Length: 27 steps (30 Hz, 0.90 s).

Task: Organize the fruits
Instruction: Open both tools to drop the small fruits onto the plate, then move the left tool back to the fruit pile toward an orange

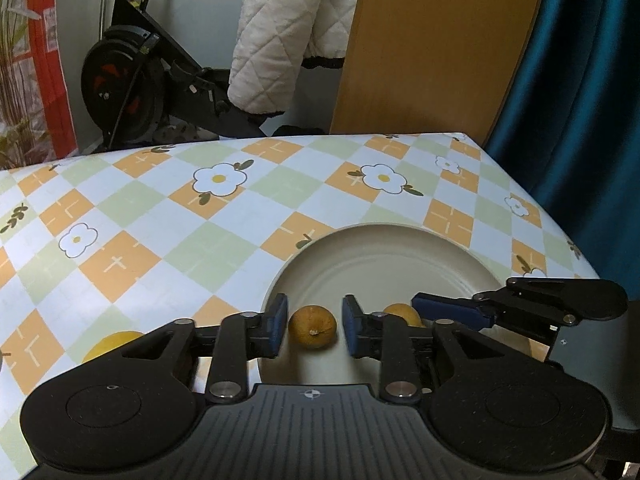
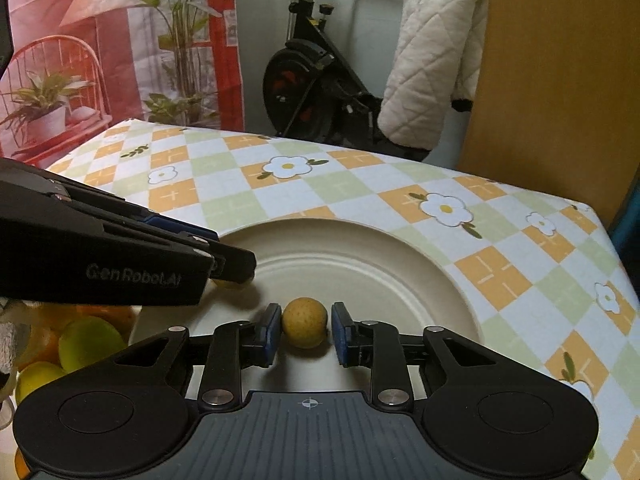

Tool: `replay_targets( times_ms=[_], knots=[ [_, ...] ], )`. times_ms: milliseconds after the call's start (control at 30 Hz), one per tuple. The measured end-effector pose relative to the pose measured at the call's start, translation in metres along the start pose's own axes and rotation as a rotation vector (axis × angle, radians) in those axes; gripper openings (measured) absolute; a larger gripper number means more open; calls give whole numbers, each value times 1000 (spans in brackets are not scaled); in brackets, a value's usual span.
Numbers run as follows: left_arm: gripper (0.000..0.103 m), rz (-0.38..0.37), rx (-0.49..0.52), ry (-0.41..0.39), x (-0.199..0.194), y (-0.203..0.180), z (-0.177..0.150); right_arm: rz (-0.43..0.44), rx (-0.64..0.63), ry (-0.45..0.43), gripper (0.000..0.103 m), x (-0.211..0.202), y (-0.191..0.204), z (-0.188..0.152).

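Observation:
Two small brown-yellow round fruits lie on a beige plate (image 1: 400,248). In the left wrist view one fruit (image 1: 313,327) rests between the blue pads of my left gripper (image 1: 314,329), with a narrow gap at each side, so the gripper is open. The second fruit (image 2: 305,323) rests on the plate (image 2: 380,264) between the pads of my right gripper (image 2: 305,330), with a slim gap on its right; that gripper is open too. Each gripper shows in the other's view: the right gripper (image 1: 420,306) over its half-hidden fruit (image 1: 402,313), and the left gripper (image 2: 236,266) covering most of its fruit (image 2: 231,283).
A checked flower-print cloth (image 1: 200,220) covers the table. A yellow fruit (image 1: 112,342) lies left of the plate, and several yellow, green and orange fruits (image 2: 80,340) are heaped at the lower left. Behind the table stand an exercise bike (image 2: 312,80), a wooden panel (image 1: 432,48) and a hanging quilted garment (image 1: 280,32).

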<state>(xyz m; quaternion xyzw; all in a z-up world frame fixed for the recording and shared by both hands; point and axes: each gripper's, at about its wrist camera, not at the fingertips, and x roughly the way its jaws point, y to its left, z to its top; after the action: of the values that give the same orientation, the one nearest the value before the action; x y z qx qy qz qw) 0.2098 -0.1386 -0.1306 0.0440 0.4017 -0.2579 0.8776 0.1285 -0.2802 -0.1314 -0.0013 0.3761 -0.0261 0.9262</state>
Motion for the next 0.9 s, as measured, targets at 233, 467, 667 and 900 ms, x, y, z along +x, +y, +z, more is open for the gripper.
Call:
replay_targets(
  times_ms=[233, 467, 667, 900],
  knots=[
    [39, -11, -41, -100, -38, 14, 3, 3, 21, -59, 34, -27, 1, 7],
    [41, 98, -20, -235, -95, 33, -4, 43, 74, -138, 46, -59, 8, 7],
    [49, 118, -75, -241, -129, 54, -25, 75, 156, -165, 46, -75, 22, -7],
    [62, 167, -113, -265, -157, 66, -58, 100, 166, -157, 46, -87, 48, -26]
  ],
)
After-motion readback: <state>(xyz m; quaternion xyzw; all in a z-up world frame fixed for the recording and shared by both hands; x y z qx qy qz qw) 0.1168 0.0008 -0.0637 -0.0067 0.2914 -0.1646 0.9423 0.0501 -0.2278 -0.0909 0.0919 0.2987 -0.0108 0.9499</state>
